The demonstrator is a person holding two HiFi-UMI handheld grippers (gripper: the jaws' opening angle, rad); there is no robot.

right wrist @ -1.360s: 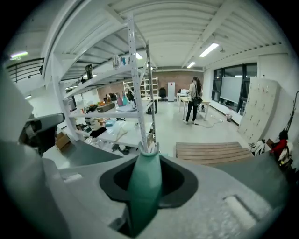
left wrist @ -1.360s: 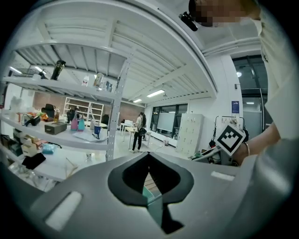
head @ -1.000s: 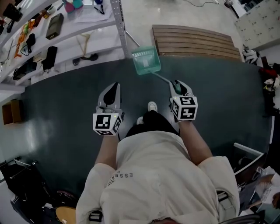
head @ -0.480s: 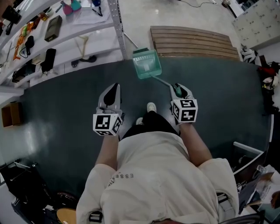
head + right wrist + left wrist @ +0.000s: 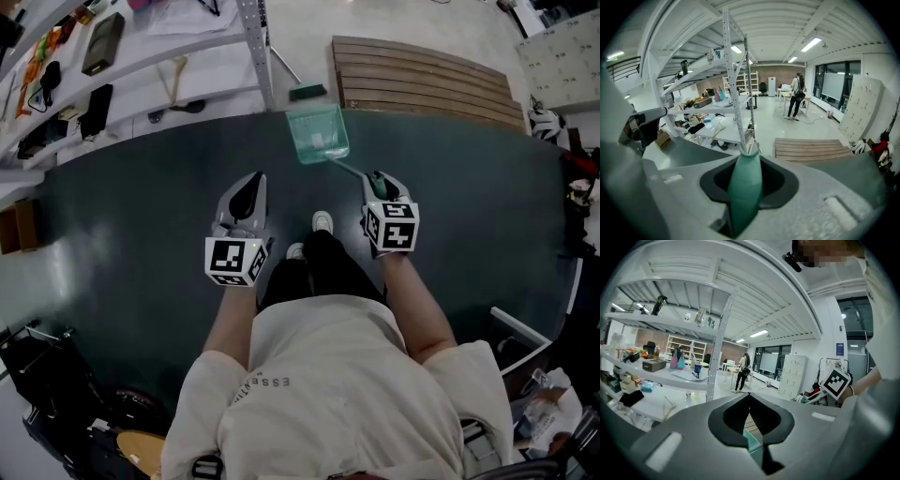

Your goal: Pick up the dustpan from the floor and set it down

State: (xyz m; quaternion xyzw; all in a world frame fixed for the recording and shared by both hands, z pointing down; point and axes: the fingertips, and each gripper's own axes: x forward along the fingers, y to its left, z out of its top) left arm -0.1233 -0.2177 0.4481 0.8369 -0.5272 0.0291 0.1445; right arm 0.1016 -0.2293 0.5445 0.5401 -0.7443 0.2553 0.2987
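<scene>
Since a second ago both grippers have eased forward and down over the dark floor, and the shelves have slid toward the top edge of the head view. The dustpan [image 5: 319, 134] has drawn slightly clear of a small dark green block [image 5: 307, 92], which earlier showed right at its far rim and now lies apart on the pale floor beyond. The right gripper [image 5: 378, 183] is clamped on the dustpan's handle. In the right gripper view the smooth, rounded teal grip fills the space between the matte black pads and tapers toward a thin metal rod. That rod runs on a slant from the grip to the pan, a shallow tray of translucent teal plastic with straight side walls and a ribbed back edge. The pan sits over the far border of the dark, faintly glossy floor covering [image 5: 141, 216], just in front of a slatted wooden platform [image 5: 422, 80] and near the foot of a perforated white metal shelf post [image 5: 255, 47]. Whether its lip touches the floor cannot be told from these views. The left gripper [image 5: 251, 183] points ahead beside the person's leg, well apart from the dustpan. Its grey moulded jaws meet at the tips with nothing between them, and only a sliver of the teal pan shows through the slit lower down. White shoe tips [image 5: 322, 221] show between the two grippers.
</scene>
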